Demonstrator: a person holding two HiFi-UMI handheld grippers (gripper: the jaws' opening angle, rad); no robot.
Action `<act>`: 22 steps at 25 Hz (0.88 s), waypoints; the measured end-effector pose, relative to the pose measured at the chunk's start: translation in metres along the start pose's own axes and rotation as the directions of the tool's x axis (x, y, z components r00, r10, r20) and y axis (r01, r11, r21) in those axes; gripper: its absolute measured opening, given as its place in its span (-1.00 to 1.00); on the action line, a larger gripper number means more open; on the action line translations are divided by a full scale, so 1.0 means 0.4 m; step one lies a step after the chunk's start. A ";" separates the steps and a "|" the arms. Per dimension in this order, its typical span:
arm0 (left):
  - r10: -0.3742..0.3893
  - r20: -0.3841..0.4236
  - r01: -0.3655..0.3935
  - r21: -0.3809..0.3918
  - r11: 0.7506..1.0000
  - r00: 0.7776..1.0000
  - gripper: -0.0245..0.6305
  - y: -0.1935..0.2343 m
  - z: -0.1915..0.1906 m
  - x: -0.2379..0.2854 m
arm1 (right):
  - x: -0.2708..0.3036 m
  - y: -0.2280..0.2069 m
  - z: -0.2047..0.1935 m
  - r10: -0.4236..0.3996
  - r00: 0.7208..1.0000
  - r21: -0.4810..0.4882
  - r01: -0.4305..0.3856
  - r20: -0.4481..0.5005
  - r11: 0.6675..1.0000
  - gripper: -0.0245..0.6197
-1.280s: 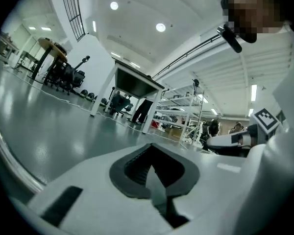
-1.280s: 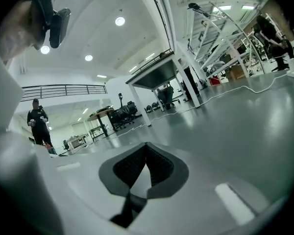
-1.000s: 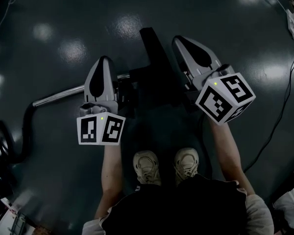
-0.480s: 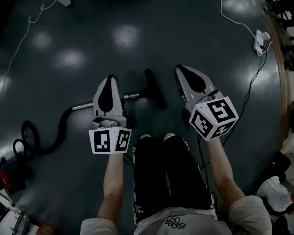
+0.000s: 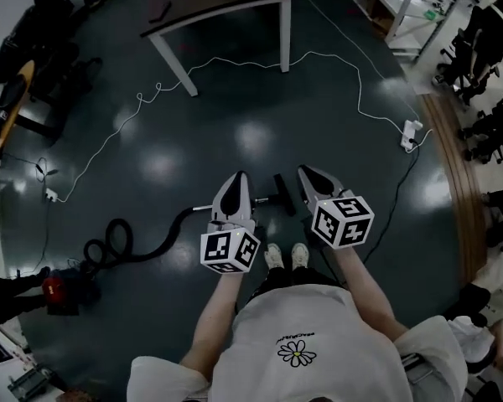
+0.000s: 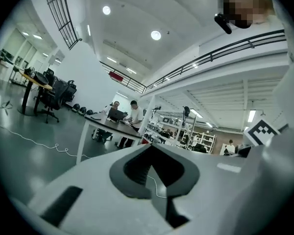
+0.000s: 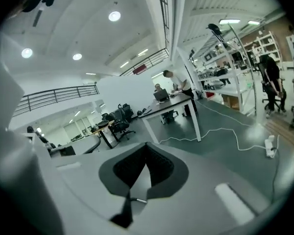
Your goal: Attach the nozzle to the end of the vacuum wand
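Observation:
The black nozzle (image 5: 283,193) lies on the dark floor far below, between my two grippers. It sits at the end of the silver wand (image 5: 267,199), whose other end runs under my left gripper into the black hose (image 5: 155,243). The left gripper (image 5: 237,177) is shut and holds nothing, well above the wand. My right gripper (image 5: 303,171) is also shut and holds nothing, just right of the nozzle in the picture. Both gripper views look out across the room, with the left gripper (image 6: 150,146) and the right gripper (image 7: 146,145) showing closed tips.
The hose coils at the left toward a red vacuum body (image 5: 54,296). A dark table (image 5: 226,7) stands ahead, with people working at it (image 6: 132,112). A white cable (image 5: 235,64) crosses the floor to a power strip (image 5: 410,132). Office chairs (image 5: 478,48) stand at the right.
Both grippers have risen high off the floor, still shut. The vacuum wand and nozzle now look small and far below, and much more of the room shows.

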State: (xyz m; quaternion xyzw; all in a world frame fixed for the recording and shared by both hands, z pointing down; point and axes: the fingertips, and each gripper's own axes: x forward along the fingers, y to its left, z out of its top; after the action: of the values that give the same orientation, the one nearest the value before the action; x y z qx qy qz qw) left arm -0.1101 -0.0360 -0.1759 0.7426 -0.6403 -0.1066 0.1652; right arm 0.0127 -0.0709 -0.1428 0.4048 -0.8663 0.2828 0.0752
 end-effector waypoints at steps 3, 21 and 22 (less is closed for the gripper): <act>0.034 0.005 -0.034 -0.004 0.999 0.999 -0.92 0.000 0.000 -0.064 | -0.048 0.047 0.002 0.012 1.000 -0.080 -0.011 0.010 0.997 -0.90; 0.001 0.128 -0.008 0.054 0.998 0.992 -0.92 -0.076 0.105 -0.210 | -0.180 0.208 0.081 0.164 0.977 -0.127 -0.146 0.139 0.981 -0.90; -0.002 0.132 -0.005 0.055 0.998 0.991 -0.92 -0.080 0.107 -0.214 | -0.183 0.212 0.083 0.168 0.976 -0.132 -0.150 0.140 0.980 -0.90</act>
State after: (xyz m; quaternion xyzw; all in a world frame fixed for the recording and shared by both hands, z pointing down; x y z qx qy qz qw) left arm -0.1101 0.0476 -0.2320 0.7376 -0.6532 -0.1377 0.1018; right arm 0.0011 0.0025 -0.2330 0.3489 -0.9147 0.2037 0.0110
